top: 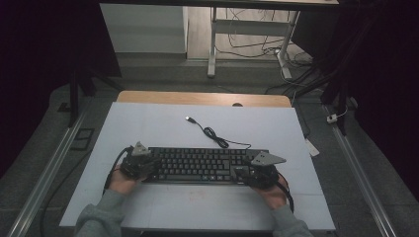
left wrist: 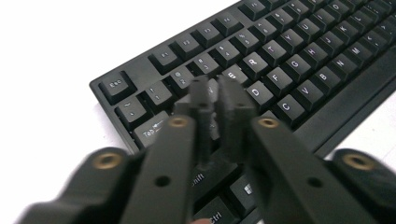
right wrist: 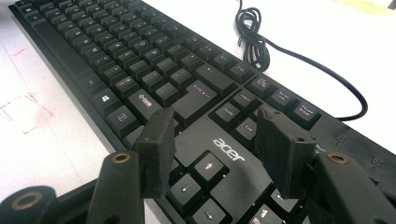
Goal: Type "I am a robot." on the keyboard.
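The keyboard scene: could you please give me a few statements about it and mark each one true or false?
1. The keyboard lies on the white sheet that covers the table. True.
2. The left claw stands wide open over the number pad. False: its jaws are shut together with nothing between them, above the letter keys near Tab.
3. The right claw is open, its jaws standing either side of the acer logo by the arrow keys. True.
4. The keyboard's cable is plugged into a computer. False: it lies partly coiled on the sheet and its USB plug lies loose.
5. A mouse sits beside the keyboard. False: none is there.
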`<move>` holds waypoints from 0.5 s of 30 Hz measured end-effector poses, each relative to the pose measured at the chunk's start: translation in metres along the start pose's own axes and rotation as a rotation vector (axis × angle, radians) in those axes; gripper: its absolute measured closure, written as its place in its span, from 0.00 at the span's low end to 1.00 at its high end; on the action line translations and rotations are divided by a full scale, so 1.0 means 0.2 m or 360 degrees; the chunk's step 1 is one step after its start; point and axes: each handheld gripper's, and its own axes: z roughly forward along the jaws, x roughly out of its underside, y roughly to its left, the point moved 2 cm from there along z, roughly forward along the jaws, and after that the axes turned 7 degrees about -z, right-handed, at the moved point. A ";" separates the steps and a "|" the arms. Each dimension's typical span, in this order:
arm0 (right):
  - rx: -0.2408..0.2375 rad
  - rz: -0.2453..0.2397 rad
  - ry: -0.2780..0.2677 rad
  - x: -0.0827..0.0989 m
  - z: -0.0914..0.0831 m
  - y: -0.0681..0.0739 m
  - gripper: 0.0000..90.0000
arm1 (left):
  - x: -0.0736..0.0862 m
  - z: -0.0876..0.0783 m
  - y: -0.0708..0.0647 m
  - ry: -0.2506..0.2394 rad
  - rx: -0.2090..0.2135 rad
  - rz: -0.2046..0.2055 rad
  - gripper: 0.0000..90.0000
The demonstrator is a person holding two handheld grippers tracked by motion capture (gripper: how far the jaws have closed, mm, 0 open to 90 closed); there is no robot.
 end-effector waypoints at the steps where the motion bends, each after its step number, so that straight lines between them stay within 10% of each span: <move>1: 0.0000 -0.0001 0.0001 0.00 0.00 0.00 0.53 | 0.00 0.00 0.00 0.0013 0.0006 0.0010 0.99; 15: 0.0002 -0.0002 0.0000 0.00 0.00 0.00 0.53 | 0.01 0.04 0.00 0.0048 -0.0025 0.0017 0.99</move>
